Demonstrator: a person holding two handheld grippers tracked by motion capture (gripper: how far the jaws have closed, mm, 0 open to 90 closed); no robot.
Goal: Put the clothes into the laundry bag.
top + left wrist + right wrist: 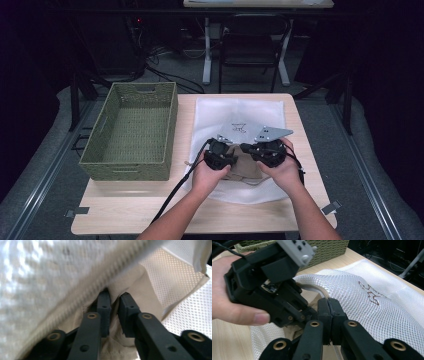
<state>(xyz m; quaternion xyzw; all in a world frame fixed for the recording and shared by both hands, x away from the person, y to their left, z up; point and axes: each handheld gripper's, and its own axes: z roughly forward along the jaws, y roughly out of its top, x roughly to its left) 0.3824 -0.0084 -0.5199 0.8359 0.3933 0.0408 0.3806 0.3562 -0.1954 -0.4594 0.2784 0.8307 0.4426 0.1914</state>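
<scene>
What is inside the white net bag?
A tan cloth lies in the mouth of the white net bag, where both grippers work. How far it reaches in is covered by mesh, so I cannot tell.

This looks like a lab or recording room, not a home. The light wooden table [150, 210] stands alone in a dark space with black walls around it. Behind the table, on the grey floor, many black cables [160, 70] lie loose. Also behind the table there is a black chair [252, 47] and the white legs of another desk [207, 55]. On both sides of the table, metal rails [45, 170] run along the floor, and black stand legs [75, 100] rise near its far corners.
</scene>
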